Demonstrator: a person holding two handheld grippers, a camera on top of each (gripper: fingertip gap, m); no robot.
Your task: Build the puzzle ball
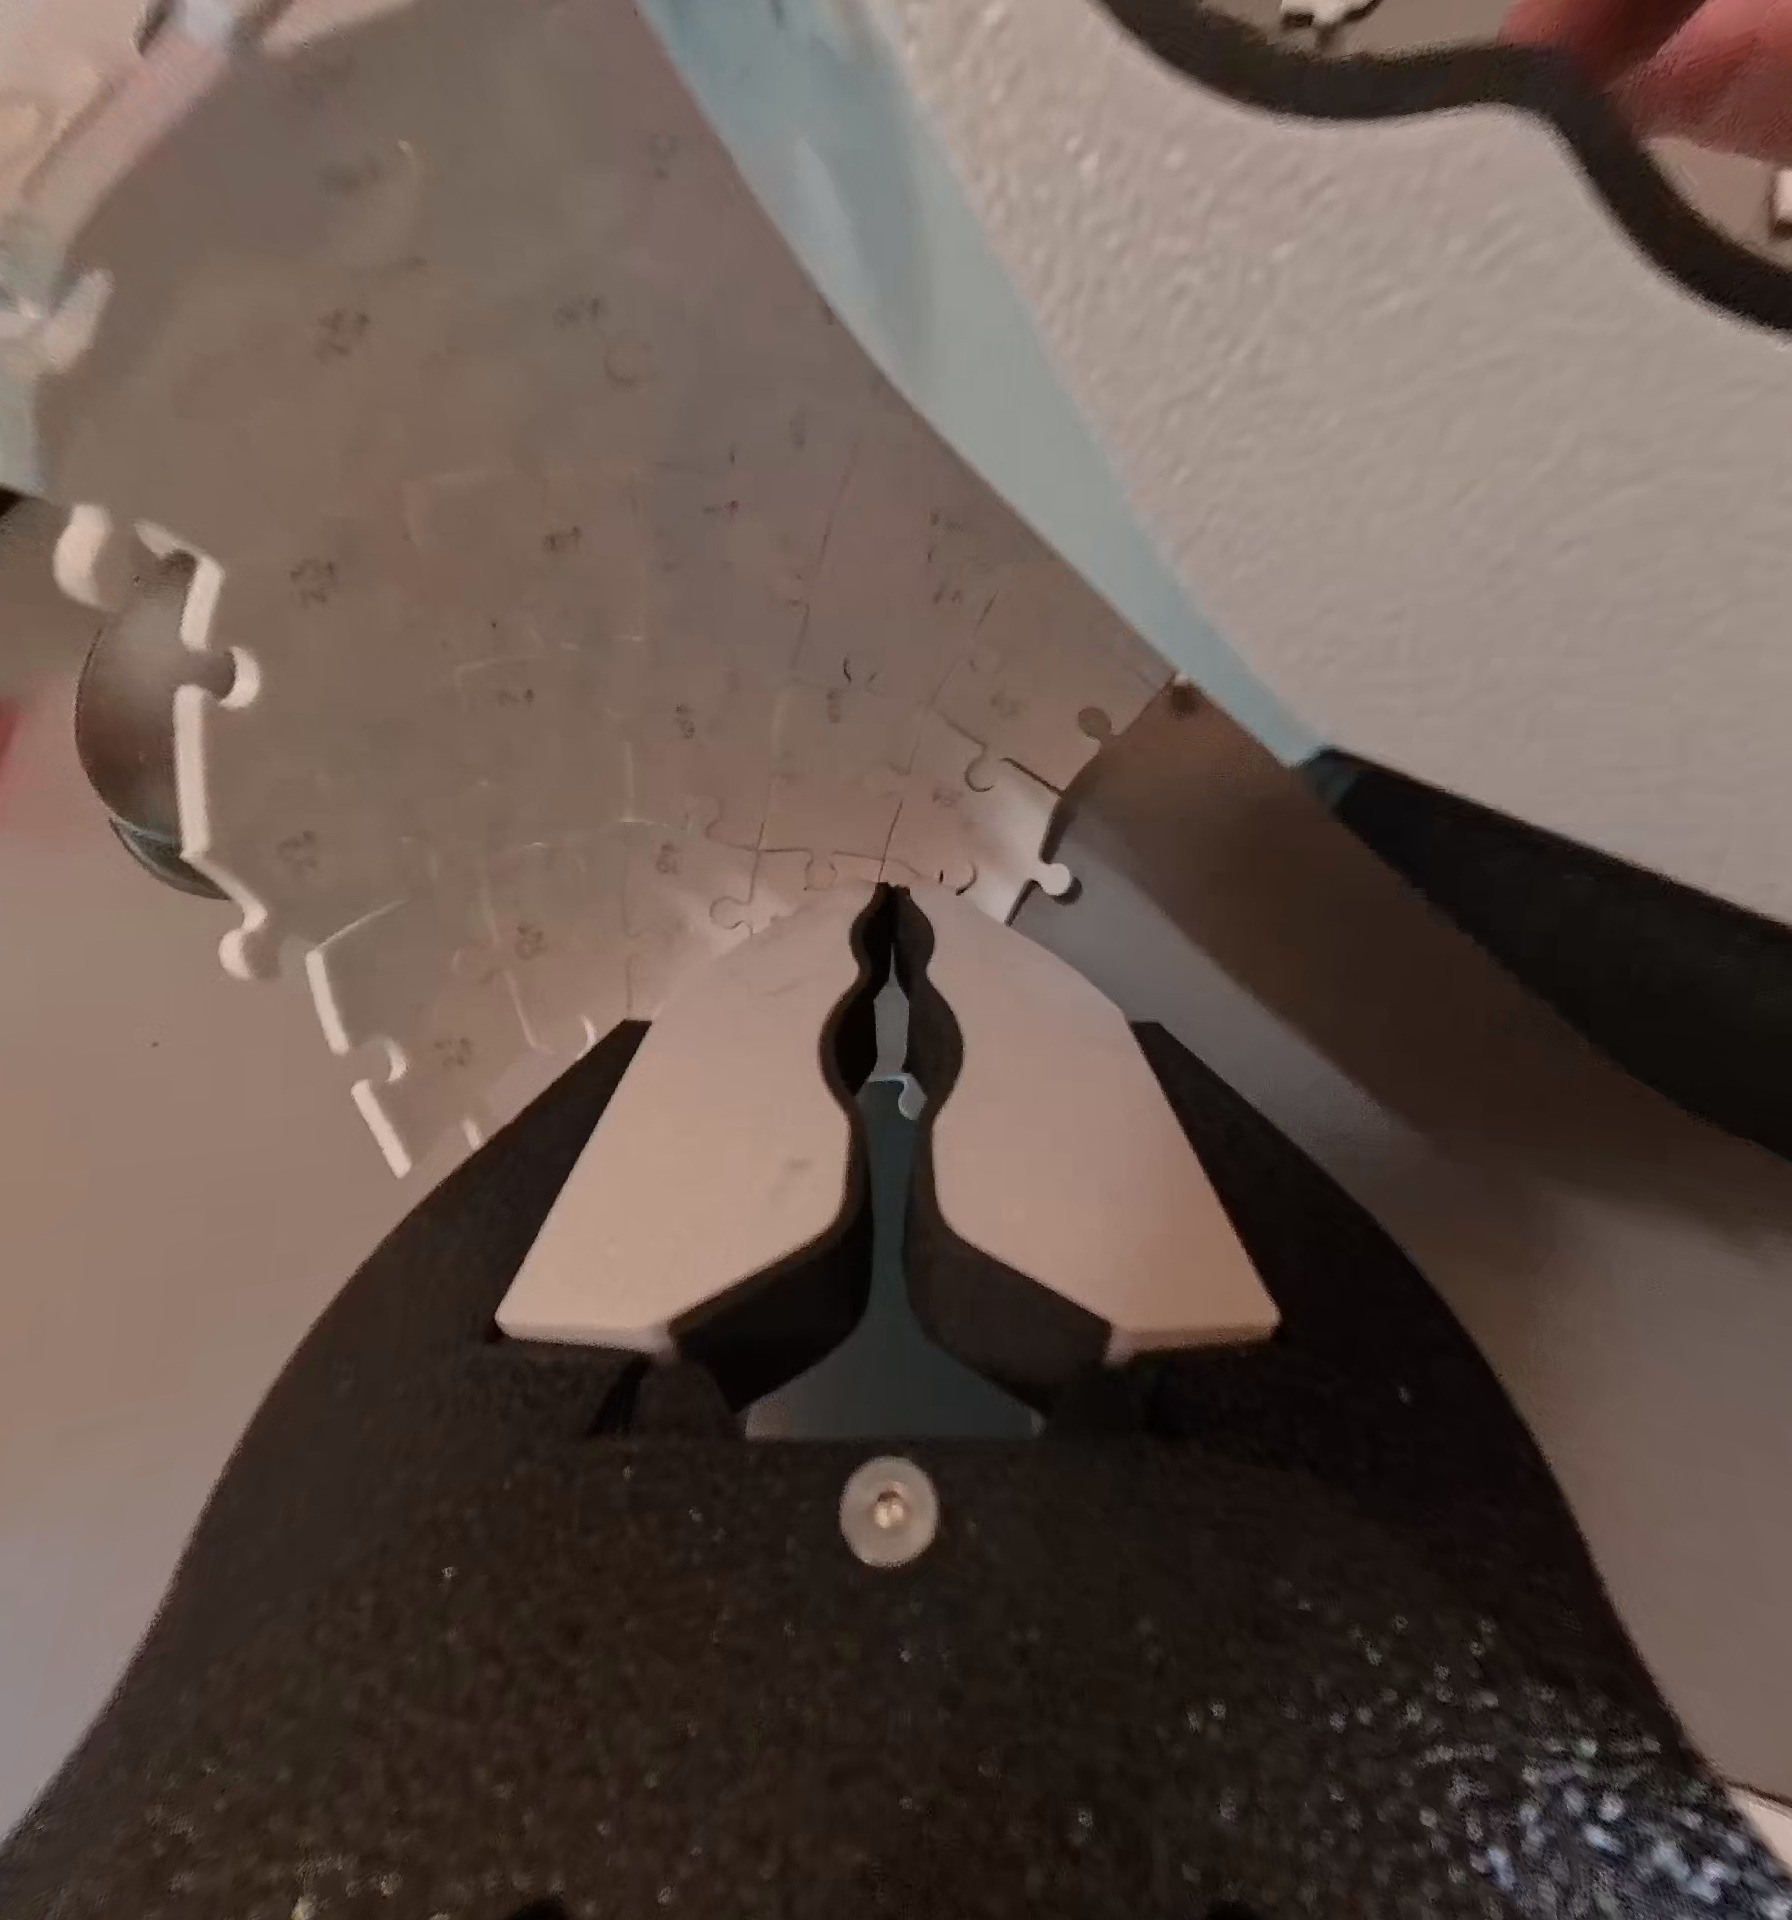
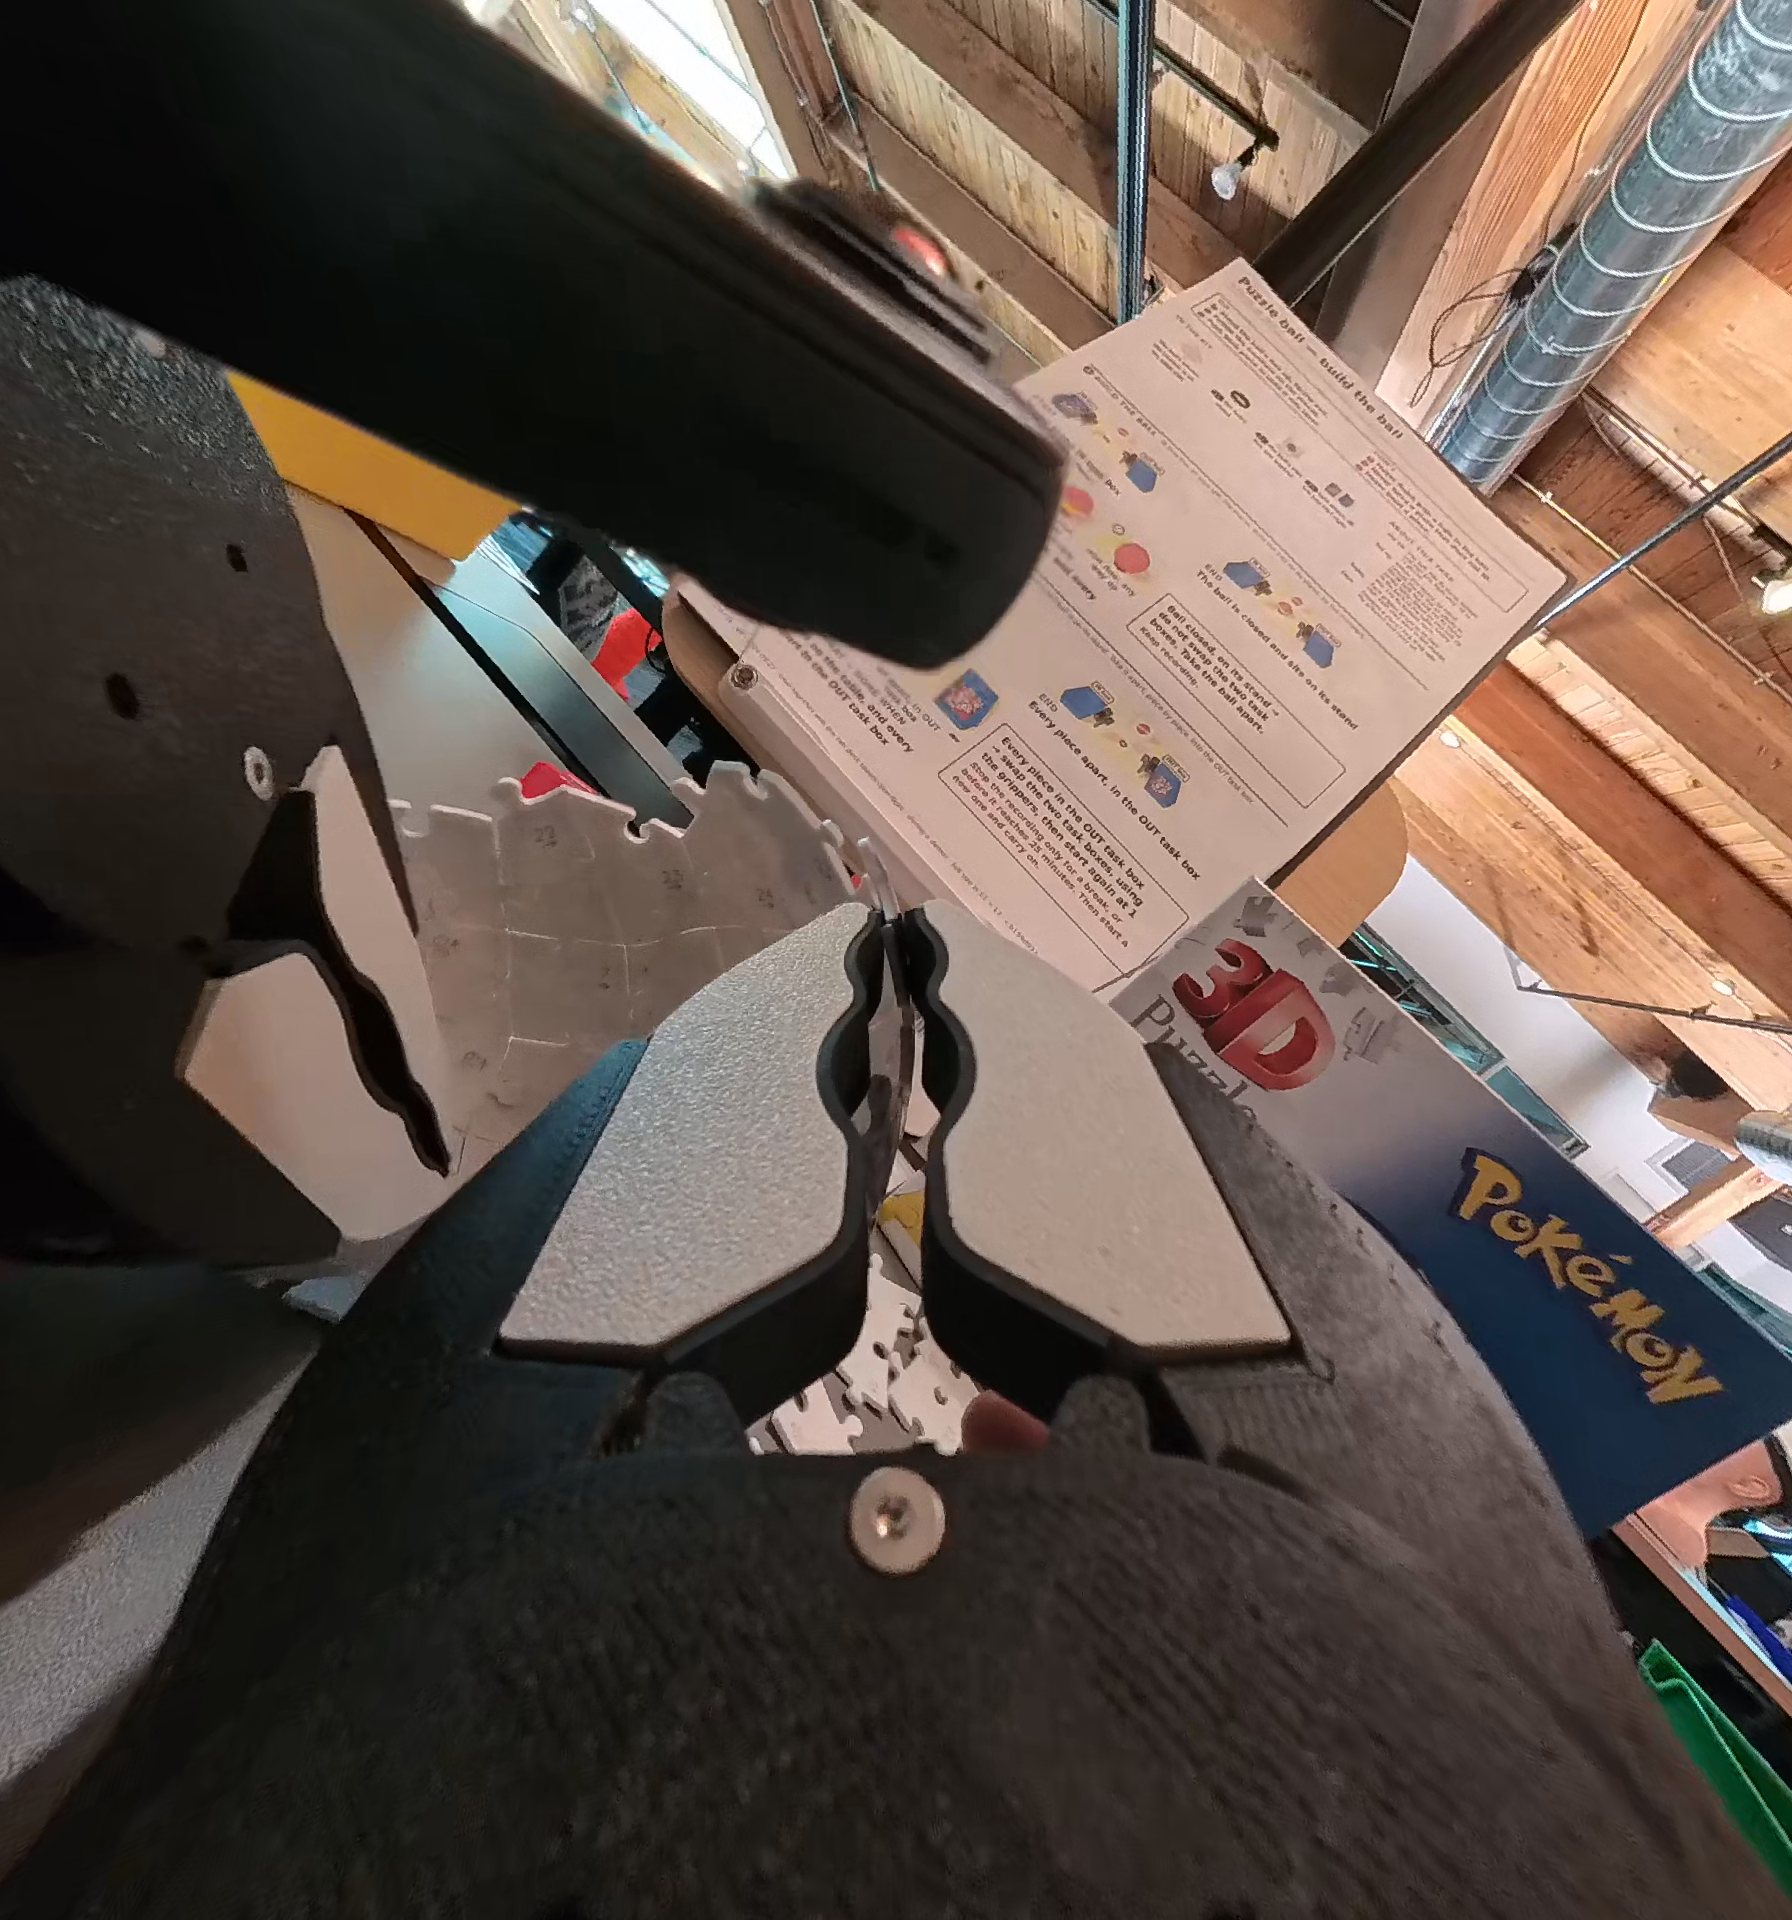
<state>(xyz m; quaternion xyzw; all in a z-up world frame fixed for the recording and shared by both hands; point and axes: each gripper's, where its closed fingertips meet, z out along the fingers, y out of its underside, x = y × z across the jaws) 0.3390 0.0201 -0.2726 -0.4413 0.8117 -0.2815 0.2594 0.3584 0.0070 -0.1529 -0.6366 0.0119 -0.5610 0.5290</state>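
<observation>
Shell (image 1: 518,644) — a curved sheet of joined grey pieces, numbered backs showing — hangs in the air, fanning up and left from left gripper (image 1: 890,920), which pinches its lower edge, tips pressed tight.

Right gripper (image 2: 897,920) comes at the shell's far rim from the other side, jaws closed on a thin piece (image 2: 887,1049), edge-on, knob just touching the toothed rim. Fit likely turns on lining knob with notch.

Puzzle box (image 2: 1494,1226) stands right; contents hidden. Loose pieces (image 2: 902,1382) lie below.
</observation>
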